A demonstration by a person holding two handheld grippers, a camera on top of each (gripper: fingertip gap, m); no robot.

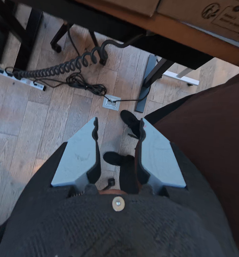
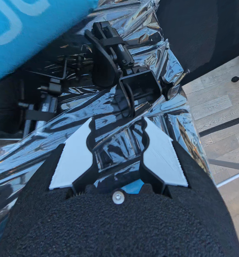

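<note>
Pale wood-plank floor (image 1: 32, 125) under a brown desk (image 1: 185, 34) — floor socket (image 1: 111, 102) (cables plugged in), dim light.

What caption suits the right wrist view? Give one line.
Open right gripper hovers over crumpled silver foil, nearest a black clamp.

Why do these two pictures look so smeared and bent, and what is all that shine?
Left wrist view: dim light, motion blur on the coiled cable and cardboard boxes, floor planks bowed by the wide lens, left claw open. Right wrist view: crinkled silver foil throws broken glare, the blue cloth is smeared, right claw open.
</note>
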